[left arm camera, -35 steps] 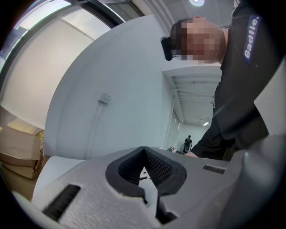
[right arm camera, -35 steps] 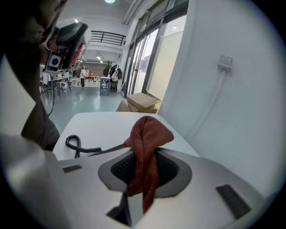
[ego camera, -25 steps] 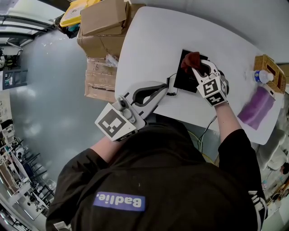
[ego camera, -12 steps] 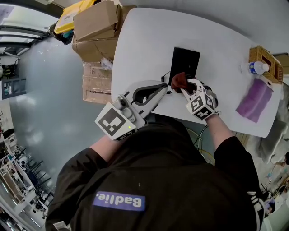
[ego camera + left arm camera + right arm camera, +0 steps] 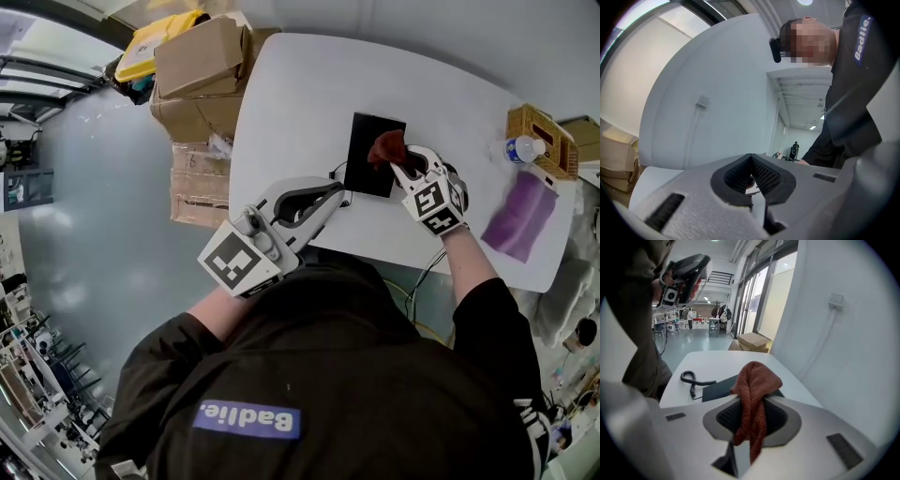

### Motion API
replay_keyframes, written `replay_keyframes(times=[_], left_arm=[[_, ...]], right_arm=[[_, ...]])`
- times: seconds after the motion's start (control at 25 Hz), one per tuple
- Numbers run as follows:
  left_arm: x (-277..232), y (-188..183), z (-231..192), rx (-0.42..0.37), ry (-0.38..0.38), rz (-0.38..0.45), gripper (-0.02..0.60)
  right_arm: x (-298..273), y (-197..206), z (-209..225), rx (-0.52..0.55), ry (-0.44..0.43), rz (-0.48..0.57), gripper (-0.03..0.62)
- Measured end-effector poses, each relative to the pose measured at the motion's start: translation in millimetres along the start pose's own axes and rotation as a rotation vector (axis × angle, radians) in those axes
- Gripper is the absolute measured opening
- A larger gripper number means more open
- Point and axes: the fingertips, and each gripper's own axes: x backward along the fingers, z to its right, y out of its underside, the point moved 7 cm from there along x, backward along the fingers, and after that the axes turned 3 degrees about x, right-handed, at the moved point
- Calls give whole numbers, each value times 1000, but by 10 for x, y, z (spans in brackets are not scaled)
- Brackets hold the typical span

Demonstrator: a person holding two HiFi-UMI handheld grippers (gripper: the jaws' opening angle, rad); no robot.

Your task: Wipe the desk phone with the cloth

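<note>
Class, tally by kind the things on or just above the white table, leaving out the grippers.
Cloths: 2 (red cloth, purple cloth)
Desk phone: 1
Basket: 1
Bottle: 1
Total: 5

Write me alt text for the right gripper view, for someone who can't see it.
The right gripper has its jaws shut on a rust-red cloth, held over a flat black desk phone on a white table. The phone's coiled cord lies to the left, and cardboard boxes stand beyond the table's far end.
</note>
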Motion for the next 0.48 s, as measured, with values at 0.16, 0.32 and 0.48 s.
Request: replay_keyframes(times=[0.16, 0.32, 0.48], left_arm=[[33, 0, -37, 1, -27, -3, 9], [62, 9, -66, -5, -48, -5, 9], [108, 77, -74, 27, -60, -18, 9]], right_arm=[[-12, -34, 394, 0, 68, 6, 89], [-96, 15, 462, -15, 68, -3, 89], [-124, 58, 312, -28, 59, -1, 89]])
